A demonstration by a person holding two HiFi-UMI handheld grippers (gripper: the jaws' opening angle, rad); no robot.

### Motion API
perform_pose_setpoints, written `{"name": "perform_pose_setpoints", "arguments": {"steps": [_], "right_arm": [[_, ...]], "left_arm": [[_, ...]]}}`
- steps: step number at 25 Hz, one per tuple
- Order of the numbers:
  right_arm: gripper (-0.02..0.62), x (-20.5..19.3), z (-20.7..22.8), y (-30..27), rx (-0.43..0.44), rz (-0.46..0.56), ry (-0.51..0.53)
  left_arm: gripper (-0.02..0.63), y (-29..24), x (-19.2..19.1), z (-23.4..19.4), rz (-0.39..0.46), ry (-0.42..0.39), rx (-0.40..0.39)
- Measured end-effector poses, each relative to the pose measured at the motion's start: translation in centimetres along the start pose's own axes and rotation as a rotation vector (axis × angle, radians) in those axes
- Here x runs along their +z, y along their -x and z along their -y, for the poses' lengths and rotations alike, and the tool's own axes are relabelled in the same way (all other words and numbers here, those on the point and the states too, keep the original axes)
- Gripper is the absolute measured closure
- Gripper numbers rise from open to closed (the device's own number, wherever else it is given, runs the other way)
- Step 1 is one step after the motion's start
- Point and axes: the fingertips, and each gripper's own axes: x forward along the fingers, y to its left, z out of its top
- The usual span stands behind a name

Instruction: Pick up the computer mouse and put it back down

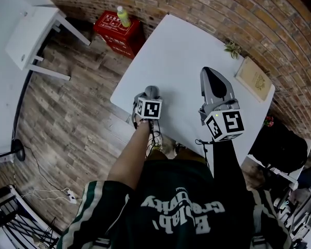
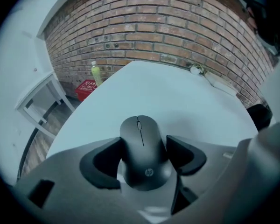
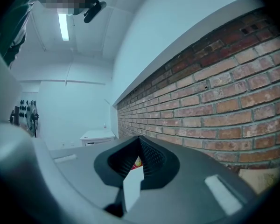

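The black, smooth-shelled plastic computer mouse (image 2: 142, 134) lies flat on the white rectangular worktop (image 2: 177, 97), close to its near left edge; its scroll wheel points to the far side, toward the red brick wall (image 2: 177, 27).

Your left gripper (image 2: 144, 143) points steeply down over the mouse, with its jaws wide, one on each flank. As far as the left gripper view shows, the pads lie against both sides at the narrow waist, and no gap is visible. Your right gripper (image 1: 210, 77) is held level above the right part of the worktop; its jaws are closed together and hold nothing.

I judge that the mouse will be light and stiff; the shell will not bend under the pads, so you need only a moderate squeeze. The matt plastic looks slippery and the sides are curved; the body grows wider toward you, so a grip placed too high may slide off upward. The waist where the jaws stand now is, I think, the good place. Keep the pads low on the two flanks and away from the buttons and the wheel. Lift it straight, without tilt, because it can turn between two small pads; put it down gently and flat.
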Motion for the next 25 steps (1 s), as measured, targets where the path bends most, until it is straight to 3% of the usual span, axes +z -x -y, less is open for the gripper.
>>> {"name": "perform_pose_setpoints", "arguments": {"steps": [3,7,10,17,20,22,25], "right_arm": [[0.583,-0.1,-0.4,-0.3,0.005,-0.002,-0.001],[0.583,-0.2,-0.7,-0.5,0.012,-0.005,0.001],[0.583,-0.4,-0.8,-0.6,0.014,-0.008,-0.003],[0.583,-0.5,-1.1,-1.0,0.021,-0.010,-0.004],[0.583,-0.6,-1.0,-1.1,0.017,-0.013,-0.005],[0.582,-0.6,-1.0,-1.2,0.018,-0.014,-0.006],[0.583,-0.5,-1.0,-1.2,0.021,-0.012,-0.003]], "left_arm": [[0.292,0.0,0.1,0.2,-0.011,-0.113,-0.016],[0.255,0.0,0.4,-0.2,-0.008,-0.175,0.017],[0.243,-0.2,0.4,-0.2,-0.011,-0.163,0.011],[0.252,-0.4,0.3,-0.9,0.004,-0.022,-0.003],[0.254,-0.4,0.2,-1.0,0.046,-0.029,0.001],[0.302,-0.2,0.3,-0.4,0.044,-0.061,0.000],[0.305,-0.1,0.2,-0.1,0.038,-0.113,-0.004]]}}
